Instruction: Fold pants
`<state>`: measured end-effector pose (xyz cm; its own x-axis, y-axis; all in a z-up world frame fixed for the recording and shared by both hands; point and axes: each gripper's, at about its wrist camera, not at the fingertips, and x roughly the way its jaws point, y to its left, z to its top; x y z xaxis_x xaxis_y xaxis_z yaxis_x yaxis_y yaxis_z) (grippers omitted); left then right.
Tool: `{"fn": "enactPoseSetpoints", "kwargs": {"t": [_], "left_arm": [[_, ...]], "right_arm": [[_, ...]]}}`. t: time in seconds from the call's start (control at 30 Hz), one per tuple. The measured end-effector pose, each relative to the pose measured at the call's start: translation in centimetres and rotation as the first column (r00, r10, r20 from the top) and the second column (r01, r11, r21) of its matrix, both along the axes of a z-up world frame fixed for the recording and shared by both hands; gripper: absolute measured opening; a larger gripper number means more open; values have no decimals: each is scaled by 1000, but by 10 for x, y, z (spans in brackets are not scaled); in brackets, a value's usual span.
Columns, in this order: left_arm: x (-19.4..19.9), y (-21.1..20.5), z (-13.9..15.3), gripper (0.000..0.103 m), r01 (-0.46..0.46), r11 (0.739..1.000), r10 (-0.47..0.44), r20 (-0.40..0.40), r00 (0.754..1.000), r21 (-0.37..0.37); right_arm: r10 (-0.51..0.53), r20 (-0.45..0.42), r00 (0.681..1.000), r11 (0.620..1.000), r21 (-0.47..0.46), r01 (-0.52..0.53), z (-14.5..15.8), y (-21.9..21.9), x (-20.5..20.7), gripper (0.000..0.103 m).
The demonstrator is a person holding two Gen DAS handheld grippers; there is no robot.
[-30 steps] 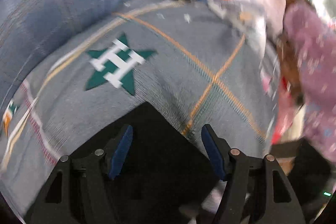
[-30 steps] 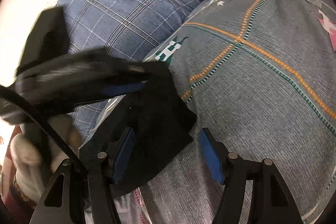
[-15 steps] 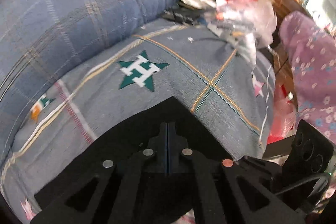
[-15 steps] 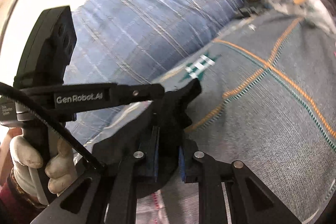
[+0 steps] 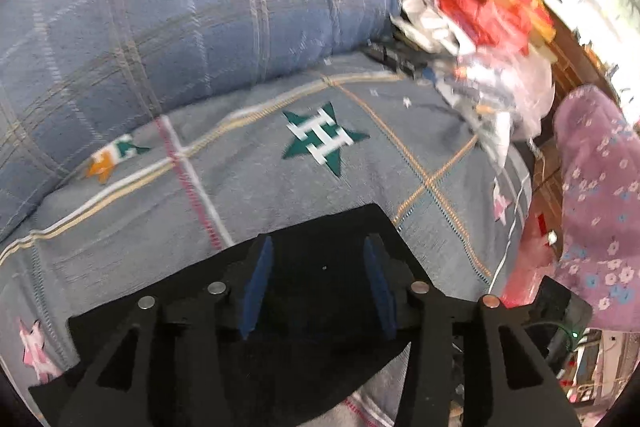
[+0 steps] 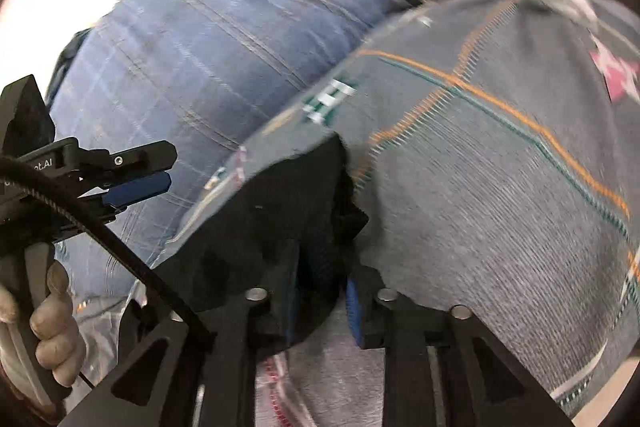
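Since half a second ago the left tongs [image 5: 318,291] have parted: their blue pads [image 5: 256,291], which were pressed together, now stand apart, with the black pants [image 5: 320,239] lying between and under them, no longer pinched. The right tongs [image 6: 322,297] stay clenched on a bunched edge of the same pants [image 6: 280,211], and the cloth is squeezed tight between the pads.

The pants rest on the grey bedspread [image 5: 280,187], at 6 o'clock from the green star [image 5: 324,141] in the left view, with the blue plaid pillow [image 5: 180,7] at 11 o'clock. In the right view the left tongs [image 6: 136,171] hang off the cloth at 9 o'clock.

My judgement is that the garment is already a small, compact piece, so most folds seem done. What remains is probably to release this last hold and flatten the bundle, though blur hides how neat the layers are.
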<state>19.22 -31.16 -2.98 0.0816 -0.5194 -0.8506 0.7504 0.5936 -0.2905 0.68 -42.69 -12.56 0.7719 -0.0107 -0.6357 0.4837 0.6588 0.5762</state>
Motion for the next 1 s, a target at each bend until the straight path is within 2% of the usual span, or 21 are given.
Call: {"fn": "enactPoseSetpoints", "kwargs": {"t": [0.03, 0.1, 0.17, 0.27, 0.37, 0.4, 0.43, 0.47, 0.5, 0.6, 0.67, 0.77, 0.87, 1.0], "left_arm": [[0, -9, -8, 47, 21, 1000, -21, -6, 1000, 17], [-1, -28, -23, 47, 61, 997, -60, -21, 998, 48], [-1, -45, -37, 47, 98, 993, -96, -33, 995, 60], [-6, -71, -53, 47, 185, 980, -183, -40, 982, 76], [-20, -92, -67, 49, 288, 948, -287, -23, 958, 135], [-25, -95, -67, 48, 305, 939, -310, 9, 951, 157], [-31, -97, -66, 43, 316, 931, -328, 39, 944, 185], [-35, -96, -63, 23, 321, 925, -340, 64, 938, 201], [-38, -93, -59, 11, 332, 923, -352, 72, 933, 195], [-37, -71, -35, 10, 302, 945, -314, 90, 945, 122], [-36, -47, -12, 9, 269, 962, -273, 101, 957, 52], [-35, -10, 18, 9, 211, 977, -205, 107, 973, -44], [-33, 51, 49, 9, 128, 979, -112, 104, 988, -157], [-22, 140, 70, 9, -16, 958, 34, 58, 998, -287]], "right_arm": [[-10, -12, 1000, 1000, 11, 10, -3, -2, 0, 39], [-19, -19, 1000, 999, 34, 20, -6, -4, -4, 55], [-22, -17, 1000, 999, 47, 23, -10, -5, -3, 55], [-16, -11, 1000, 1000, 9, 16, -10, 0, 5, 61], [4, 1, 1000, 999, -45, -4, -9, 10, 19, 67], [19, 9, 1000, 999, -46, -18, -8, 12, 22, 66], [37, 17, 999, 999, -34, -36, -9, 12, 24, 62], [58, 28, 998, 998, -6, -58, -10, 12, 27, 47], [60, 26, 998, 998, 11, -60, -12, 11, 28, 35], [75, 65, 995, 997, 14, -76, -4, 10, 24, 24], [111, 106, 988, 993, -45, -107, 10, 19, 21, 22], [188, 141, 972, 969, -190, -160, 39, 48, 19, 20], [274, 159, 949, 934, -278, -223, 66, 84, 23, 19], [433, 122, 893, 850, -386, -359, 99, 152, 44, 18]]}}
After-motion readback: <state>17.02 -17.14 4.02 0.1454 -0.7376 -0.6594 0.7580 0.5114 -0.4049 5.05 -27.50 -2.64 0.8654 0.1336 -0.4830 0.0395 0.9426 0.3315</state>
